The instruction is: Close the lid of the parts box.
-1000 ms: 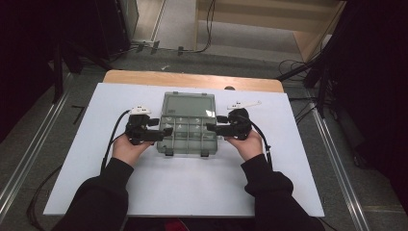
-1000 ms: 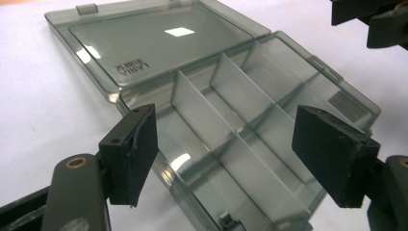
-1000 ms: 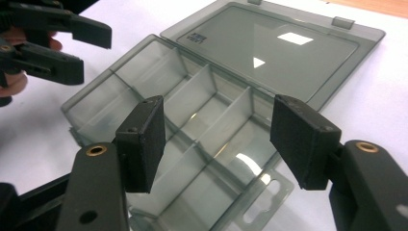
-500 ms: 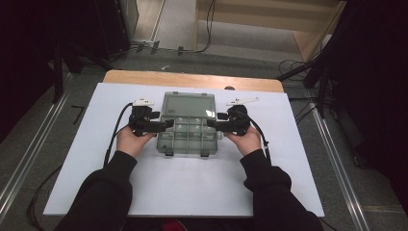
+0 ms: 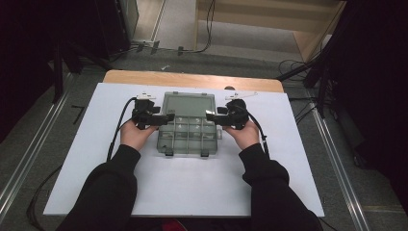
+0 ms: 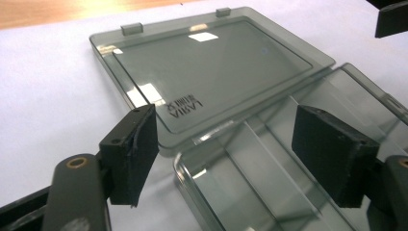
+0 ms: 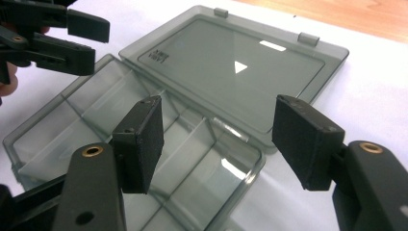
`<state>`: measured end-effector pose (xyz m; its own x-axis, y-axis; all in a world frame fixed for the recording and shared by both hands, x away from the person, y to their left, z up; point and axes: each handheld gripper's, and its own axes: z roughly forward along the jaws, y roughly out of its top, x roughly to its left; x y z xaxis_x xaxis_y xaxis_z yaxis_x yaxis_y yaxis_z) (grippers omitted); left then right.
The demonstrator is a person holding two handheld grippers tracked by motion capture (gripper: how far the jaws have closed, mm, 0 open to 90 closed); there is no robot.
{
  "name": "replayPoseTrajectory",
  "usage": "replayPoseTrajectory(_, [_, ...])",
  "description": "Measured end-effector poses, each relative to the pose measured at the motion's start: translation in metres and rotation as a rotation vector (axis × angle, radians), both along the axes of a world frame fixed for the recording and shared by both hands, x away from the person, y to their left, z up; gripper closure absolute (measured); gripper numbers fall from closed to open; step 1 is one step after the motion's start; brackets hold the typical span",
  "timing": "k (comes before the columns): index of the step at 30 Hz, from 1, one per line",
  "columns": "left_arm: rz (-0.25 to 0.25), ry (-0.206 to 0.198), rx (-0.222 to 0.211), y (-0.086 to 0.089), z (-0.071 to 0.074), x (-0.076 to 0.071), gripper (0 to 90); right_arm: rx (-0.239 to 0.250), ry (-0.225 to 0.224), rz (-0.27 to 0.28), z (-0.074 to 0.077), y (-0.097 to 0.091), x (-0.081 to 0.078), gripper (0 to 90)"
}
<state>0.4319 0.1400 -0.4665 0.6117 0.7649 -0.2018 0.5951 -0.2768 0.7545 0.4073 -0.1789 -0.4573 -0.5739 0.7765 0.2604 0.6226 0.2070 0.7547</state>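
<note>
1. White sheeting (image 5: 183,192) covers a wooden table (image 5: 192,79); dark floor and cables lie around it.
2. Lying open on the sheet is a smoky see-through plastic box (image 5: 188,130). Its lid (image 5: 188,105) is folded flat away from the person. The divided tray (image 5: 188,139) is nearer the person.
3. Raised lettering sits at one corner of the lid (image 6: 185,105), upside down in the left gripper view; I cannot read it for sure.
4. A person in dark sleeves reaches in from the near edge, forearms angled inward, one hand on each side of the box.
5. Left hand (image 5: 136,134) holds the left gripper (image 5: 163,118) level, pointing inward at the box's left side by the hinge.
6. Right hand (image 5: 245,134) holds the right gripper (image 5: 212,117) level, pointing inward at the box's right side.
7. In the left gripper view (image 6: 226,159) the jaws stand wide apart, with the tray's corner and lid edge showing between them; no pad presses on anything.
8. In the right gripper view (image 7: 216,139) the jaws also stand apart over the tray's far corner, clamped on nothing.
</note>
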Motion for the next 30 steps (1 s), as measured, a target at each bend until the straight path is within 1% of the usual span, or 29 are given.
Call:
replayPoseTrajectory(1, [0.005,-0.001,0.005,-0.001,-0.001,0.002,26.4,-0.004,-0.002,0.001,0.0,0.0,0.001,34.4])
replayPoseTrajectory(2, [0.006,-0.001,0.001,-0.001,-0.001,0.003,26.4,-0.007,-0.002,-0.001,0.0,0.001,0.003,34.4])
replayPoseTrajectory(7, [0.026,0.013,0.003,0.0,-0.002,0.014,26.3,-0.028,0.001,-0.015,-0.003,0.004,0.011,34.3])
replayPoseTrajectory(9, [0.035,0.013,-0.007,-0.001,-0.003,0.016,26.4,-0.038,0.008,-0.023,-0.005,0.004,0.014,34.2])
replayPoseTrajectory(11, [0.042,0.022,0.005,-0.001,-0.004,0.02,26.4,-0.046,0.01,-0.03,-0.007,0.004,0.018,34.2])
replayPoseTrajectory(15, [0.067,0.024,0.025,-0.002,-0.005,0.027,26.5,-0.049,0.013,-0.043,-0.011,0.004,0.023,34.2])
replayPoseTrajectory(20, [0.092,0.014,0.022,-0.004,-0.006,0.033,26.5,-0.071,0.013,-0.057,-0.012,0.007,0.029,34.2])
replayPoseTrajectory(21, [0.092,0.011,0.029,-0.004,-0.007,0.034,26.5,-0.07,0.019,-0.065,-0.012,0.007,0.03,34.2])
replayPoseTrajectory(23, [0.099,0.005,0.024,-0.005,-0.007,0.036,26.5,-0.051,0.024,-0.079,-0.012,0.006,0.034,34.2])
replayPoseTrajectory(25, [0.109,-0.006,0.031,-0.006,-0.008,0.037,26.5,-0.035,0.023,-0.093,-0.014,0.006,0.038,34.2])
replayPoseTrajectory(26, [0.109,-0.013,0.033,-0.007,-0.008,0.038,26.5,-0.034,0.025,-0.1,-0.015,0.006,0.039,34.2])
replayPoseTrajectory(30, [0.113,-0.015,0.035,-0.009,-0.012,0.041,26.5,-0.057,0.02,-0.127,-0.018,0.007,0.043,34.2])
